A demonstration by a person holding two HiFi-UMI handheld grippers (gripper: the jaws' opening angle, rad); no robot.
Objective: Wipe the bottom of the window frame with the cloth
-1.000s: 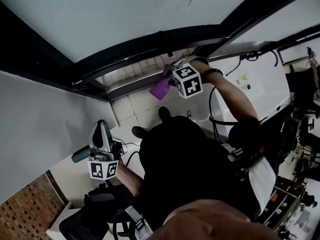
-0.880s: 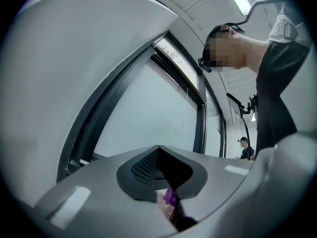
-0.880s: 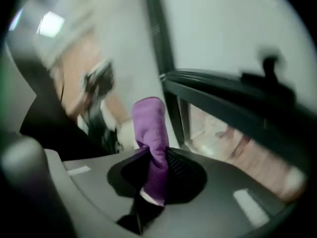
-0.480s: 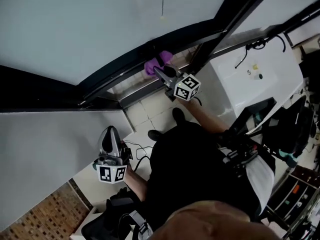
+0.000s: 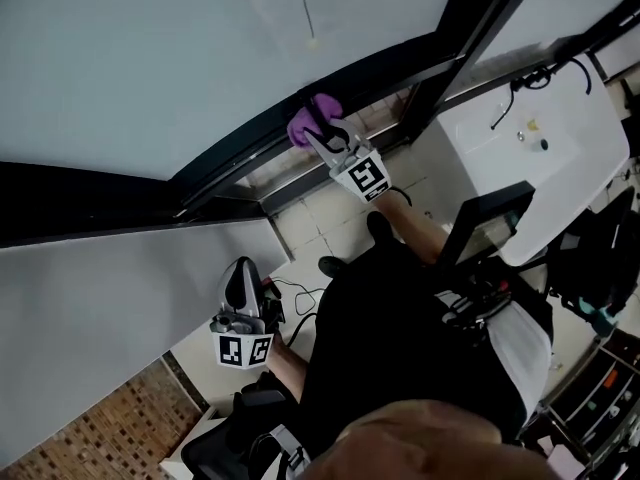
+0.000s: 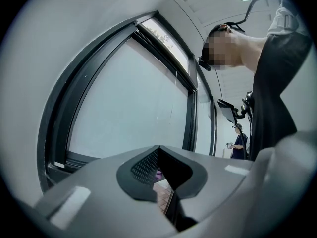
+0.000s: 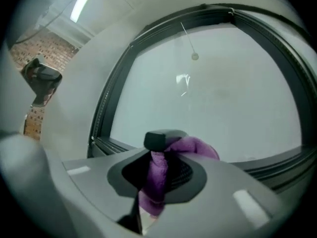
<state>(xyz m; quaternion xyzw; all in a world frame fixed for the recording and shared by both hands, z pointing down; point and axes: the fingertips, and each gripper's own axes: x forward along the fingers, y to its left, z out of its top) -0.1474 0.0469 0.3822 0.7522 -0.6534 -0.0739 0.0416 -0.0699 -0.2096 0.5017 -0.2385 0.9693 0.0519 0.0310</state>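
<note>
The right hand-held gripper (image 5: 323,136) reaches out to the dark bottom rail of the window frame (image 5: 248,140), and its jaws are clenched on the purple cloth (image 5: 304,124). In the right gripper view the cloth (image 7: 157,178) runs as a twisted strip between the two jaws and bunches into a soft lump above their tips, with the lower rail of the frame (image 7: 278,165) and the pale window pane (image 7: 223,98) right behind it. From the head view the bunched cloth sits against the rail, close to where the dark upright post (image 5: 452,43) meets it. A thin pull cord with a small bead (image 7: 194,56) hangs in front of the glass. The left hand-held gripper (image 5: 241,271) is held low at the person's side, well apart from the cloth, pointing up toward the window. In the left gripper view its jaws (image 6: 158,151) meet at the tips with nothing between them; through the narrow slit below them only a little tiled floor and a scrap of purple show.
</note>
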